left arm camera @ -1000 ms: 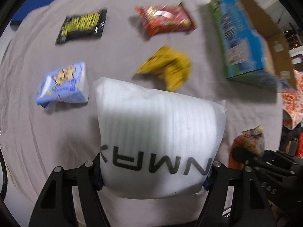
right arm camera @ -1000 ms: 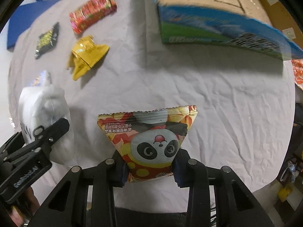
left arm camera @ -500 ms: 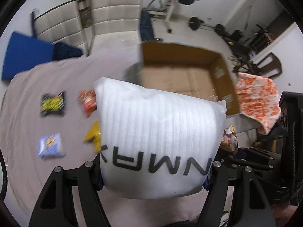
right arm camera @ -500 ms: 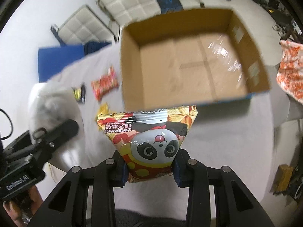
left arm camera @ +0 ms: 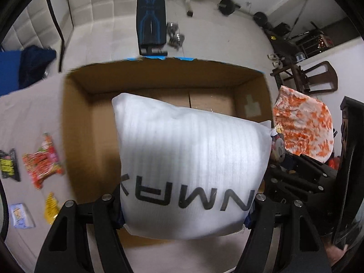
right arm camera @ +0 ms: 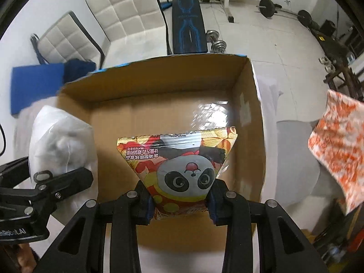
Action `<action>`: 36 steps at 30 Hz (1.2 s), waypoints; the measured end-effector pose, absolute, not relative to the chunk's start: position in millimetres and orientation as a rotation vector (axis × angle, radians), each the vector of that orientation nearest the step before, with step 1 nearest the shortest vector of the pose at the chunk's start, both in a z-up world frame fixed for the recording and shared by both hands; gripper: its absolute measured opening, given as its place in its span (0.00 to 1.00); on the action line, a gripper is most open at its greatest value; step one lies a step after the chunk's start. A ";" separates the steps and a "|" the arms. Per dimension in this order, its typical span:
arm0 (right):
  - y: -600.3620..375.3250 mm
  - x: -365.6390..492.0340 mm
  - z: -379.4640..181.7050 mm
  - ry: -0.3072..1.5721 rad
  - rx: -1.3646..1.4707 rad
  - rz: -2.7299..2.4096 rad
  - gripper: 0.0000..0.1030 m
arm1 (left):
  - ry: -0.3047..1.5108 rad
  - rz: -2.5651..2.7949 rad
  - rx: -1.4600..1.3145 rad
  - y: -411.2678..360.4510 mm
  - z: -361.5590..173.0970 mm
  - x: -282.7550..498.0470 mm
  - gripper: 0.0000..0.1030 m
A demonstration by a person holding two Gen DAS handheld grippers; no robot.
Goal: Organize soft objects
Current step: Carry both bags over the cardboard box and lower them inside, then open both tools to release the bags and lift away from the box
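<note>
My left gripper [left arm camera: 184,211] is shut on a white foam pouch [left arm camera: 191,159] with black letters and holds it over the open cardboard box [left arm camera: 77,118]. My right gripper [right arm camera: 180,202] is shut on a panda snack bag [right arm camera: 179,161] and holds it over the same box [right arm camera: 159,104], whose inside looks bare. The white pouch [right arm camera: 59,143] and the left gripper [right arm camera: 41,188] show at the left of the right wrist view. The right gripper's body shows at the right edge of the left wrist view [left arm camera: 302,177].
On the grey cloth left of the box lie a red snack pack [left arm camera: 42,161], a black-yellow pack [left arm camera: 8,163], a yellow pack [left arm camera: 51,208] and a light blue pack [left arm camera: 21,215]. An orange-white cloth [left arm camera: 302,127] lies to the right. Chairs and gym gear stand behind.
Both grippers have risen from the cloth and swung toward the box, each still holding its item. The box now fills the middle of both views.
</note>
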State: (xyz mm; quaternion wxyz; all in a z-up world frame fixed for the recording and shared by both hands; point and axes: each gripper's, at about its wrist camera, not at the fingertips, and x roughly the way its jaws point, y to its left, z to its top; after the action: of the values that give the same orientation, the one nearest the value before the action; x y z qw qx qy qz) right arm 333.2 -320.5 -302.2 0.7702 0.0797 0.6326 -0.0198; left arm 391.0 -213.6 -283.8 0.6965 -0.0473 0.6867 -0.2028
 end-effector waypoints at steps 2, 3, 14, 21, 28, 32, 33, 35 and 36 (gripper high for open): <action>-328.8 354.6 -320.6 1.401 0.144 -0.045 0.37 | 1.565 -0.422 -0.129 -221.4 -303.4 406.3 0.68; -332.3 364.3 -330.7 1.417 0.142 -0.045 0.37 | 1.576 -0.419 -0.136 -222.9 -309.8 410.7 0.68; -340.2 426.4 -394.1 1.514 0.109 -0.062 0.38 | 1.688 -0.370 -0.188 -241.8 -373.5 455.1 0.69; -339.8 433.3 -409.0 1.540 0.100 -0.076 0.39 | 1.743 -0.340 -0.214 -242.0 -390.1 455.0 0.73; -341.9 428.8 -412.3 1.539 0.080 -0.098 0.50 | 1.698 -0.324 -0.126 -245.7 -383.3 449.2 0.79; -343.8 425.6 -408.2 1.535 0.085 -0.090 0.52 | 1.662 -0.318 -0.108 -243.0 -371.2 441.3 0.88; -343.2 424.7 -405.6 1.531 0.085 -0.089 0.52 | 1.648 -0.314 -0.096 -242.5 -367.1 439.4 0.90; -342.9 422.6 -403.1 1.525 0.088 -0.085 0.55 | 1.607 -0.306 -0.063 -241.7 -355.5 435.1 0.96; -345.0 419.3 -400.1 1.522 0.093 -0.081 0.56 | 1.590 -0.298 -0.046 -240.6 -349.7 433.0 0.97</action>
State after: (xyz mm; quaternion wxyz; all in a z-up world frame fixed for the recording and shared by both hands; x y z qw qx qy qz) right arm 419.3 -345.0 -400.1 0.7225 0.0420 0.6891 -0.0365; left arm 433.0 -240.6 -349.7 0.6902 -0.0208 0.7109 -0.1332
